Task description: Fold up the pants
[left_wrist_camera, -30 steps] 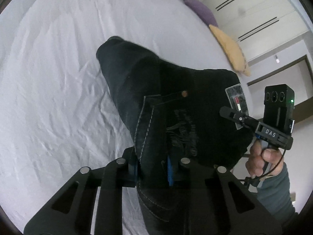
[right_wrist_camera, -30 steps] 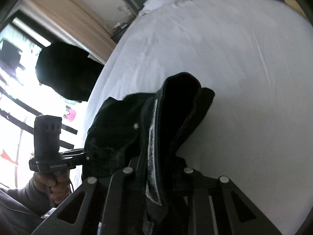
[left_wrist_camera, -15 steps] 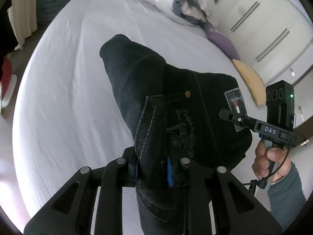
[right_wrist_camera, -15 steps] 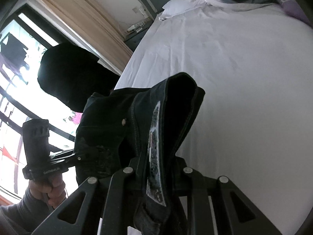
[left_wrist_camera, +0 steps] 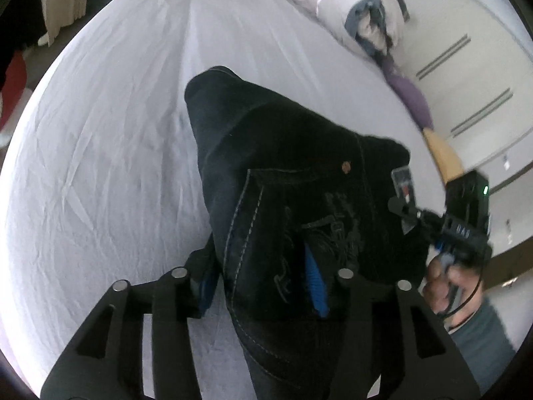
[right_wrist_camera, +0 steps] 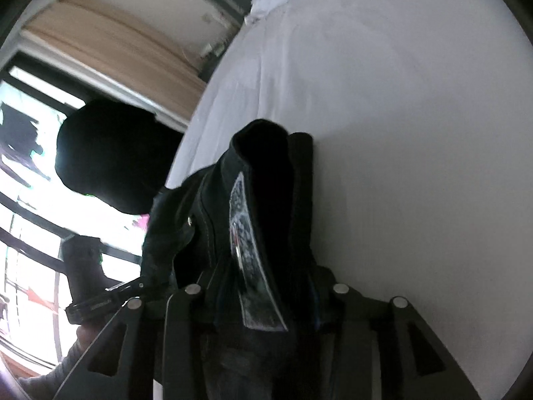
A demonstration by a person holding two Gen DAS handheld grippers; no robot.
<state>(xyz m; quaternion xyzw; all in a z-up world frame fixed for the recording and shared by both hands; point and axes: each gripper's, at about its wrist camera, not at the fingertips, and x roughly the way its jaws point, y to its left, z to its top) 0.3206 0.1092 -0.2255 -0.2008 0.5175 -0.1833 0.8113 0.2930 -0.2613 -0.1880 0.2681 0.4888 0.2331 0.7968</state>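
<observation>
Dark denim pants (left_wrist_camera: pixel 283 166) lie bunched on the white bed (left_wrist_camera: pixel 116 133), back pocket and paper tag facing up. My left gripper (left_wrist_camera: pixel 260 283) is at the near waistband. Its jaws are opening: the blue pads (left_wrist_camera: pixel 314 280) stand wide apart, with cloth loosely between them. My right gripper (left_wrist_camera: pixel 404 208) is at the tag end of the waistband, with a hand (left_wrist_camera: pixel 446 286) on its handle. In the right wrist view the right gripper (right_wrist_camera: pixel 266 293) is opening too, with the folded waistband and tag (right_wrist_camera: pixel 246 250) between its fingers. The left gripper (right_wrist_camera: pixel 133 286) shows at the left.
A rolled white duvet (left_wrist_camera: pixel 359 16) lies at the head of the bed, with a purple pillow (left_wrist_camera: pixel 413 100) and a yellow pillow (left_wrist_camera: pixel 443 156) along the right edge. A bright window (right_wrist_camera: pixel 26 200) and beige curtain (right_wrist_camera: pixel 116 50) are beyond the bed's left side.
Both grippers have travelled over the bed and sunk a little with the pants. The jaws of both now stand clearly wider than in the earlier frames.
</observation>
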